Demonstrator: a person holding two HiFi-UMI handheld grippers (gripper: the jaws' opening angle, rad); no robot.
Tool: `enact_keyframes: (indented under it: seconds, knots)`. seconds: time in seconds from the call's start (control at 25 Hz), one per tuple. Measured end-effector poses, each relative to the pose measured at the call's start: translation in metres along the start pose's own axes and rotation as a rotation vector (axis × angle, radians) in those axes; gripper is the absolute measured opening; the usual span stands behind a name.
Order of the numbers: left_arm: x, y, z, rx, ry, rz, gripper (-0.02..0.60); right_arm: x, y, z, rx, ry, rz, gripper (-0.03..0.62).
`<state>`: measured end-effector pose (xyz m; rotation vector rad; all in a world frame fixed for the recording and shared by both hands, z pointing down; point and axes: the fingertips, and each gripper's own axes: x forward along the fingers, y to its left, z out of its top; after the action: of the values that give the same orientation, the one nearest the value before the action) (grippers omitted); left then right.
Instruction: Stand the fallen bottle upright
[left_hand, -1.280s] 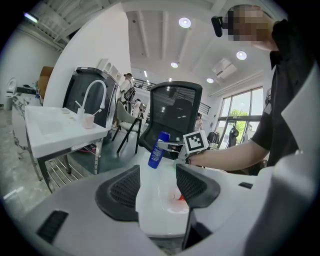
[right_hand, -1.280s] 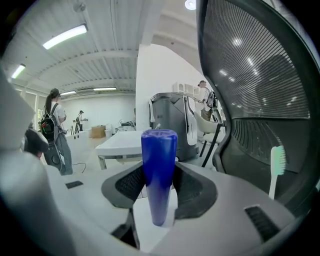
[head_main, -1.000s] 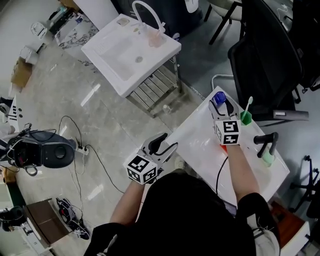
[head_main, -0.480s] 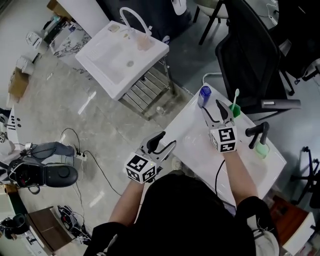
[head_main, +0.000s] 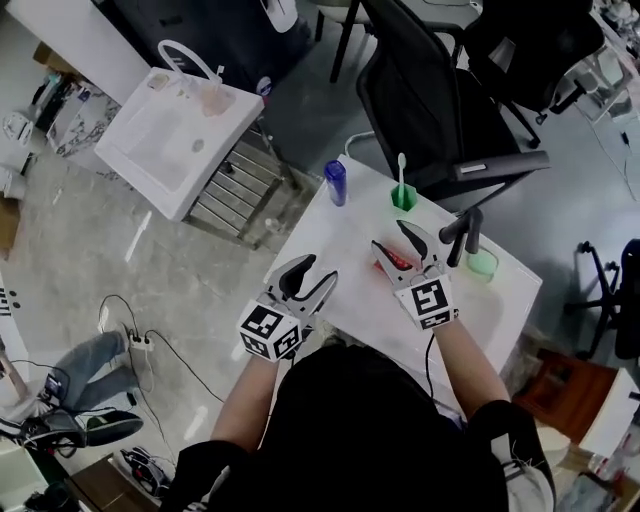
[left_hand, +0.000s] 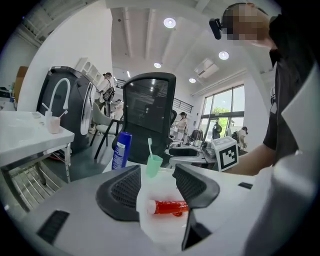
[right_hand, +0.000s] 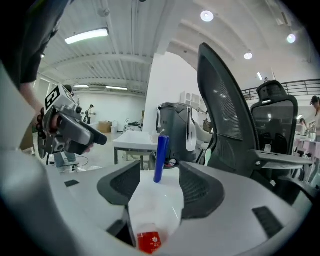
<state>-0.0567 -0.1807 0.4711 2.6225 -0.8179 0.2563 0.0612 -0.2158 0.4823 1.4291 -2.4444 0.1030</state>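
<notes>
A red bottle (head_main: 398, 262) with a white cap lies on its side on the white table (head_main: 350, 235). My right gripper (head_main: 400, 248) is open, its jaws either side of the bottle without pressing it. In the right gripper view the red bottle (right_hand: 149, 241) lies low between the jaws of the gripper (right_hand: 159, 169). The left gripper (head_main: 318, 272) hangs open at the table's near-left edge, and through its jaws (left_hand: 156, 171) the red bottle (left_hand: 167, 206) is seen a little ahead. A blue bottle (head_main: 336, 182) stands upright at the far corner.
A green cup with a toothbrush (head_main: 403, 195) stands near the blue bottle. A black tap-like post (head_main: 468, 235) and a pale green cup (head_main: 483, 263) are right of the right gripper. A black chair (head_main: 430, 100) is behind the table, a white sink unit (head_main: 165, 135) to the left.
The right gripper has drawn back from the blue bottle toward me and now straddles the red bottle. The left gripper has come in over the table's edge. The head view has swung.
</notes>
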Motion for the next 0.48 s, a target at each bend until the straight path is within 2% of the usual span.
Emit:
enact_keyframes:
  seconds: [0.12,0.24,0.48]
  knots:
    - [0.015,-0.011,-0.003,-0.001,0.017,-0.043,0.232,-0.020,-0.003,-0.016,0.003,0.030,-0.014,0.255]
    - [0.026,-0.020,-0.007,-0.003,0.033,-0.083,0.232,-0.035,-0.002,-0.042,-0.010,0.101,-0.018,0.255]
    - [0.036,-0.027,-0.011,-0.004,0.055,-0.124,0.232,-0.039,0.020,-0.096,-0.040,0.256,0.064,0.255]
